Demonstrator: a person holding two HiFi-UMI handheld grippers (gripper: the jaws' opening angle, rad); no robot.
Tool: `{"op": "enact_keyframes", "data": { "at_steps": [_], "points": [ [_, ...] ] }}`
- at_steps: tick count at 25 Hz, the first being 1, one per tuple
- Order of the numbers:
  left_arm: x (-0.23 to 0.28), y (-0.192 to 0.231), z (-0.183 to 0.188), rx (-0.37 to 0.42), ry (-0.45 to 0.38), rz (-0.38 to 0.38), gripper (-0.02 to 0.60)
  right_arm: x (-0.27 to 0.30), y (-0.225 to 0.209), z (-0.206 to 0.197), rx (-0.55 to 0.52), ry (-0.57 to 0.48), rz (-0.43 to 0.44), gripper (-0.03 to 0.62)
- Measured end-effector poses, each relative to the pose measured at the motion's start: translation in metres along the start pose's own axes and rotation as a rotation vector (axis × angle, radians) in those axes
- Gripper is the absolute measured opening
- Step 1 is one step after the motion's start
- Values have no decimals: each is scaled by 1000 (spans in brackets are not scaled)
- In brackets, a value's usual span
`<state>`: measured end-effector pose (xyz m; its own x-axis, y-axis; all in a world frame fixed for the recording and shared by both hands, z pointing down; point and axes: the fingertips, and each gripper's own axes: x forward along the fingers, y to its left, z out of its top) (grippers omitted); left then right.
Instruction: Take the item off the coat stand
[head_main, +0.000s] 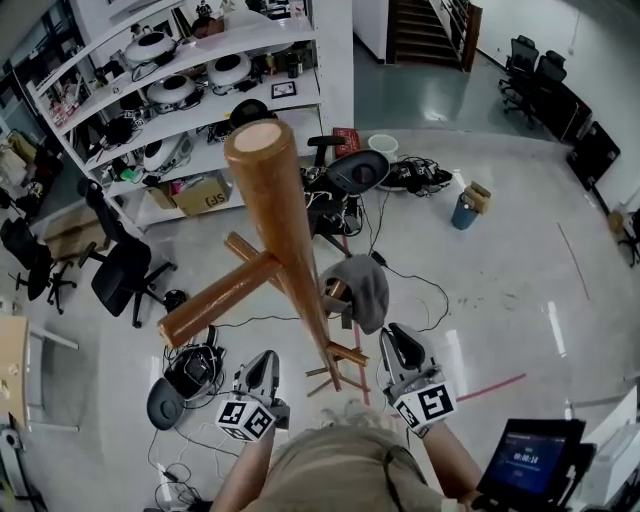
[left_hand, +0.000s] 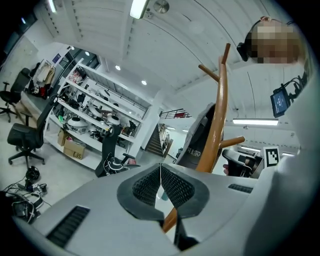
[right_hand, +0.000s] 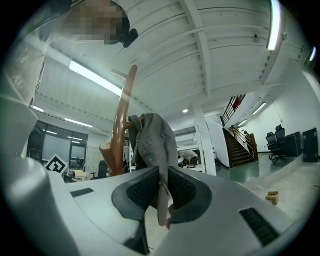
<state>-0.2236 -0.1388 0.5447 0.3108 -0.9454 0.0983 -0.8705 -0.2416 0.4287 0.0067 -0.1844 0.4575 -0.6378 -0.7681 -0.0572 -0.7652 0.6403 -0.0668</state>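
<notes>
Head view: I am looking steeply down the brown wooden coat stand (head_main: 280, 210), its pole running from the top of the frame toward my chest.
Cap: a grey cap (head_main: 362, 288) hangs on a short peg on the stand's right side, just beyond my right tongs (head_main: 400, 345).
Right tongs: in the right gripper view the pads are pressed together on the cap's pale brim, which runs down between them. The crown drapes above, against the pole.
Left tongs (head_main: 262, 372): in the left gripper view the pads meet with nothing between them. The pole stands beyond them to the right, apart from the tongs.
Floor: a glossy grey floor (head_main: 480, 270) with heaps of cables (head_main: 415, 178) near the stand.
Background: curved white shelves (head_main: 200, 100) full of gear at upper left, a black office chair (head_main: 125, 270) in front of them, and a small screen (head_main: 530, 458) at lower right.
</notes>
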Motion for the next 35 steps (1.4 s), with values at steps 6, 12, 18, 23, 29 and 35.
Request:
{"op": "enact_keyframes", "data": {
  "at_steps": [6,12,18,23,29,35],
  "points": [
    [10,-12,4,9,-21,29,18,3,-17,14,13,-29,29,39],
    [8,-19,2,9,-37,73,18,2,-21,16,20,-25,80,39],
    [-1,-24,0,2,-49,124,18,5,-27,12,37,-24,128,38],
    [-4,-25,-5,-4,-60,140,18,6,-24,17,42,-65,169,40],
    [4,-26,-2,-4,-64,116,18,11,-13,9,30,-32,238,159],
    [13,-23,15,19,-62,57,18,18,-8,6,74,-29,224,216]
  ]
}}
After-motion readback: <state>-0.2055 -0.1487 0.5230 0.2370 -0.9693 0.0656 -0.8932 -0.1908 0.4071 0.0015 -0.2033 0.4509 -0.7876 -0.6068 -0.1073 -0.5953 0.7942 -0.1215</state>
